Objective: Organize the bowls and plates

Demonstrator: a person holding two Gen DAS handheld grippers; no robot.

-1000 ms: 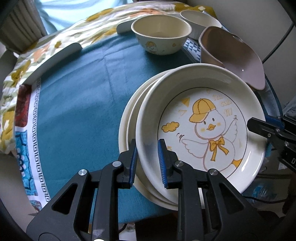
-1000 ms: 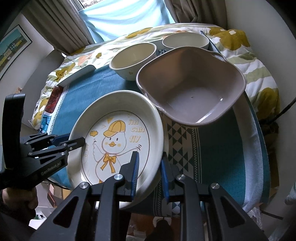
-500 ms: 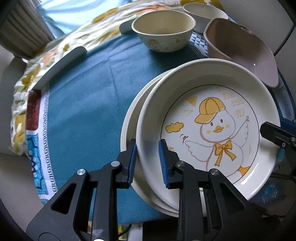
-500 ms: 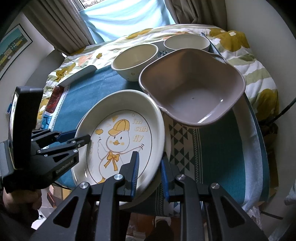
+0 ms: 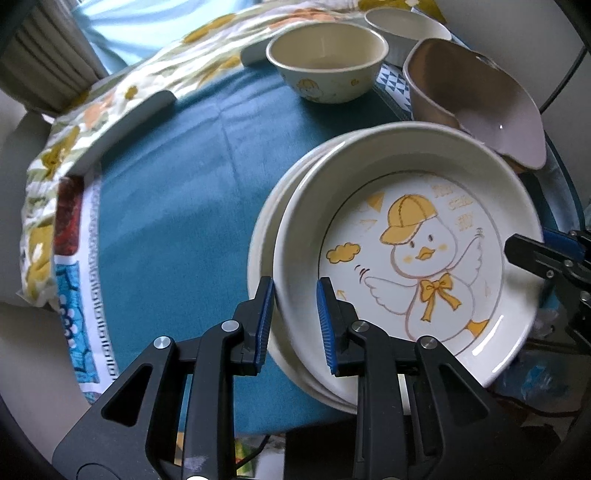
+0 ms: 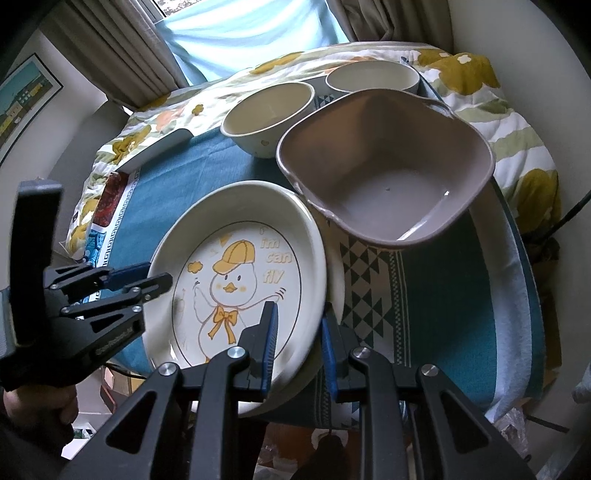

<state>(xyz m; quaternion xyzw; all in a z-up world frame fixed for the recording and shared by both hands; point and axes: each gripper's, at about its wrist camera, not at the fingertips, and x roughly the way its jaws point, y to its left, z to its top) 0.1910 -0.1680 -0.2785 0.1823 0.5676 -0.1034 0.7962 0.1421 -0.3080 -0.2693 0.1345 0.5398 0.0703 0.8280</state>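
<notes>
A cream duck plate (image 5: 424, 236) (image 6: 236, 266) sits on another cream plate (image 5: 266, 236) (image 6: 338, 284) on the teal tablecloth. My left gripper (image 5: 295, 306) (image 6: 147, 278) straddles the duck plate's near rim; a gap shows beside each pad. My right gripper (image 6: 297, 339) (image 5: 532, 247) straddles the opposite rim the same way. A taupe square bowl (image 6: 388, 184) (image 5: 476, 99) stands just beyond the plates. A cream round bowl (image 5: 327, 61) (image 6: 267, 116) and a second cream bowl (image 5: 406, 26) (image 6: 373, 77) stand farther back.
A grey flat bar (image 5: 125, 125) (image 6: 155, 151) lies at the cloth's far left edge. A floral sheet (image 6: 480, 92) covers the back. The table edge (image 6: 517, 295) drops off at the right and near side.
The duck plate has shifted slightly across the lower plate, toward the taupe bowl. Both grippers moved with it; their jaws look unchanged.
</notes>
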